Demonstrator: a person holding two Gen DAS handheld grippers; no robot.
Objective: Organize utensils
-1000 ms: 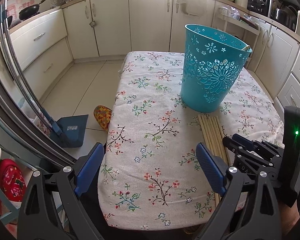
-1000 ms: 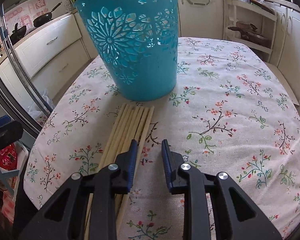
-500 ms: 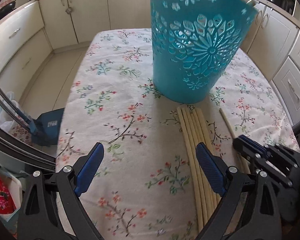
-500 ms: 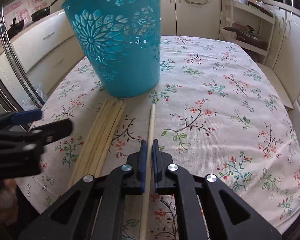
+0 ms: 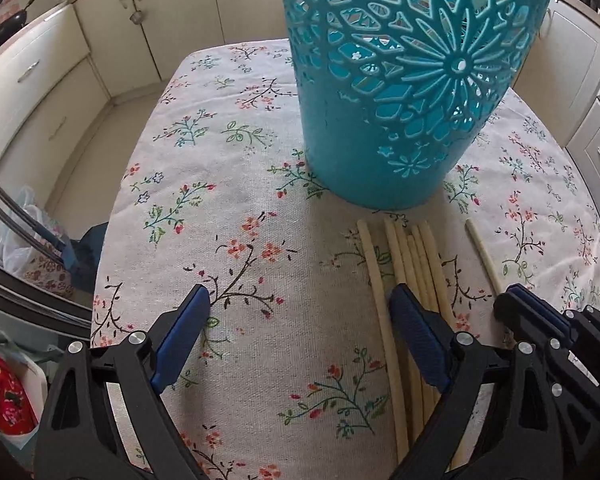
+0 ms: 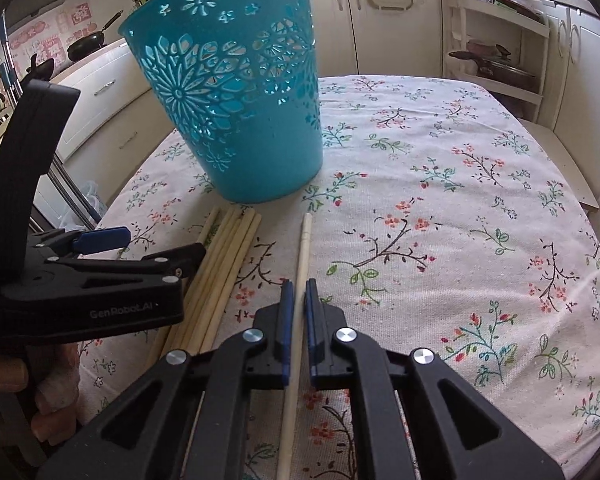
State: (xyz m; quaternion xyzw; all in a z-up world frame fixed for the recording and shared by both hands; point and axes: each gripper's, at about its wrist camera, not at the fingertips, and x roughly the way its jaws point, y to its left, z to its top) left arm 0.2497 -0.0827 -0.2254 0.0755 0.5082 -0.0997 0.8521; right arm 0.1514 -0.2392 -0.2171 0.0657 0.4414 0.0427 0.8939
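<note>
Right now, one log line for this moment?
right gripper: shut on stick | left gripper: closing, empty | bundle: on table | bin: upright

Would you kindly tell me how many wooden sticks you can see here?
7, I believe: a bundle of six lies side by side before the teal basket; a single stick lies apart, clamped in the right claw. Overlap may hide more.

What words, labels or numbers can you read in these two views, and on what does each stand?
"GenRobot.AI": on the black body of the left tool, in the right wrist view.
Pink wall decorations behind the counter: too blurred to read.
Nothing readable on the teal basket.
</note>
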